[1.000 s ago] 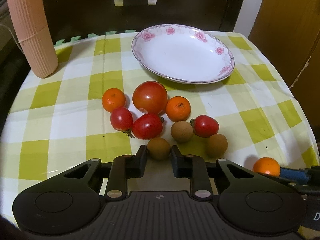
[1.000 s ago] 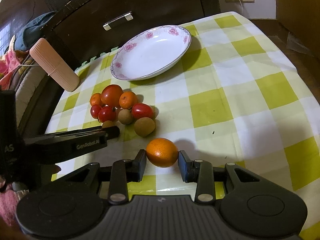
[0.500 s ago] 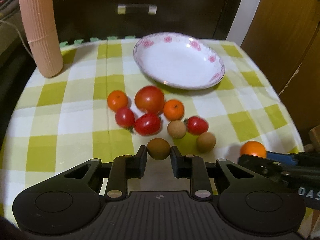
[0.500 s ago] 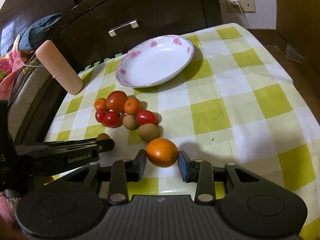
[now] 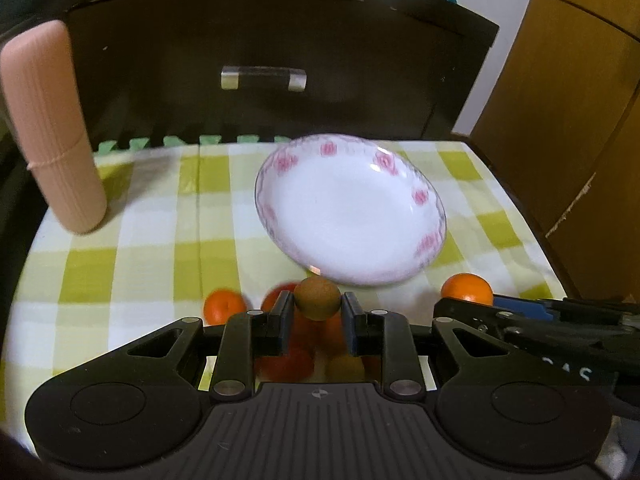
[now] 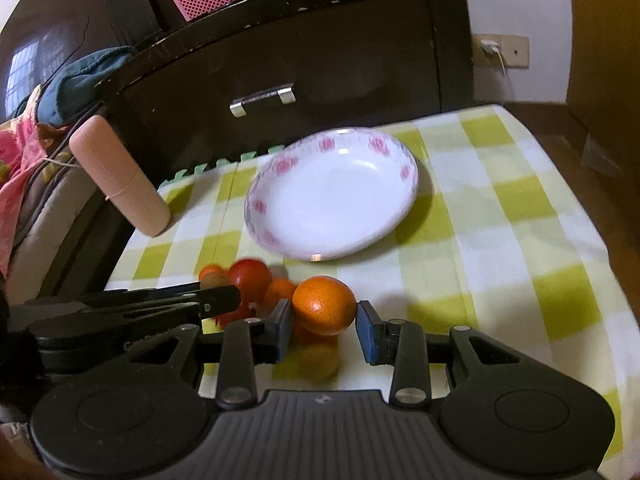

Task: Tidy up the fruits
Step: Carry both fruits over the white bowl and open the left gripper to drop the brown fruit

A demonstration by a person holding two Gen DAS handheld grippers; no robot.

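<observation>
Fruit is clamped in both tools, the left tool (image 5: 317,310) gripping a small brown fruit (image 5: 317,297) and the right tool (image 6: 324,320) an orange (image 6: 324,310), each held above the checked bench (image 6: 520,208) just short of the flowered plate (image 6: 332,194), with more tomatoes and oranges (image 6: 250,276) clustered below.

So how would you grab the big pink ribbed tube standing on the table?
Grip the tall pink ribbed tube around its middle, coming in level from the side that faces the white flowered plate. It stands upright with a rounded top, so a grip from above would likely slip, and the ribs should help the pads hold.
</observation>
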